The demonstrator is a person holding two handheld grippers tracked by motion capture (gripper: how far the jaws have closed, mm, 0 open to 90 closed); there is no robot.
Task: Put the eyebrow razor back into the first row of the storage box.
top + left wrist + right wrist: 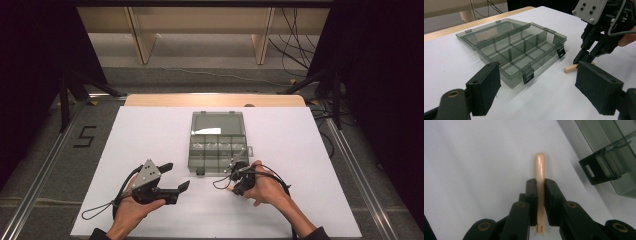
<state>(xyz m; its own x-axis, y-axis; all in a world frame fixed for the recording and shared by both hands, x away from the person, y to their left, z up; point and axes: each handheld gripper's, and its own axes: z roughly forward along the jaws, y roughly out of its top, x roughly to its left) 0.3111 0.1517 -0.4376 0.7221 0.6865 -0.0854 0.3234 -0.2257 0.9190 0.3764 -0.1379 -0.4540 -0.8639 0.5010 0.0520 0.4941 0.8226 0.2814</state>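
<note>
The right gripper clamped its 2 jaws on a pale, peach-coloured plastic stick that lay on the white table cover, just beside the front corner of an open, smoke-grey compartment box. The left gripper rested on the cover near the box's other front corner, its jaws spread wide with nothing between them.

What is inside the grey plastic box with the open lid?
The organizer box shows dividers forming several compartments, and those visible through its clear walls look empty. The far compartments are partly covered by the dividers in the left gripper view, so small contents there cannot be excluded.
</note>
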